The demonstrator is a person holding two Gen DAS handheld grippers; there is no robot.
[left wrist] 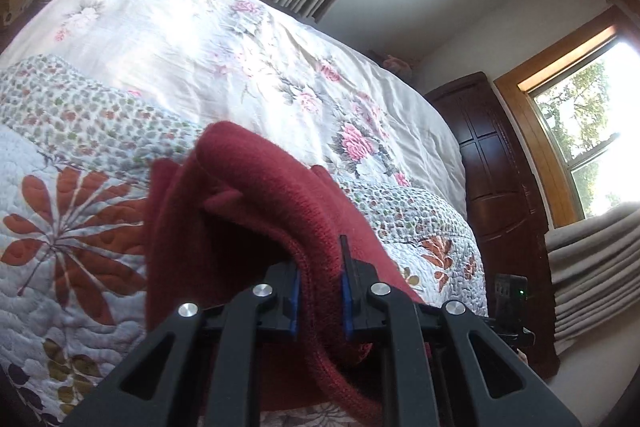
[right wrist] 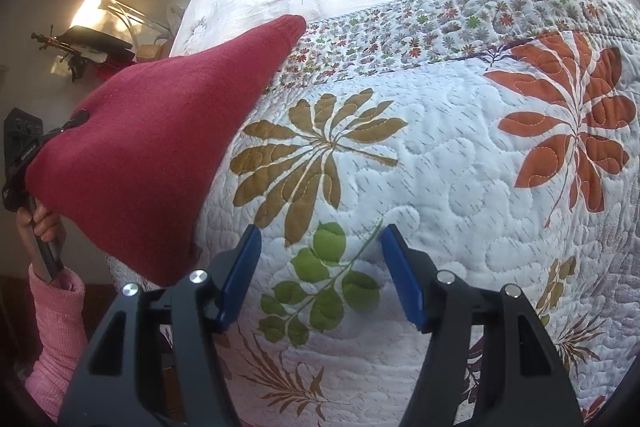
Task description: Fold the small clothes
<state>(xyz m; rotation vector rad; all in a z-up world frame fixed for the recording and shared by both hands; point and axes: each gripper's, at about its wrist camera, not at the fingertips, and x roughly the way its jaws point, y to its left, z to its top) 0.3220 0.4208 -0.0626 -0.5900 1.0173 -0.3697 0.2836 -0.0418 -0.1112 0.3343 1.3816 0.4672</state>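
Dark red knit garment [left wrist: 256,211] fills the centre of the left wrist view, its ribbed edge clamped between the closed-in jaws of the left gripper [left wrist: 320,291] at 6 o'clock; a quilted bedspread [left wrist: 72,227] lies beneath, a rose-printed sheet [left wrist: 208,39] toward 12 o'clock, a dark wooden cabinet [left wrist: 500,163] at 3 o'clock. Right wrist view: the garment hangs at 9 o'clock, raised above the quilt; a hand [right wrist: 44,223] in a pink sleeve [right wrist: 56,331] holds the left tool at 8 o'clock; the right gripper [right wrist: 320,275], at 6 o'clock, stands wide apart and empty over a green leaf motif [right wrist: 320,291].
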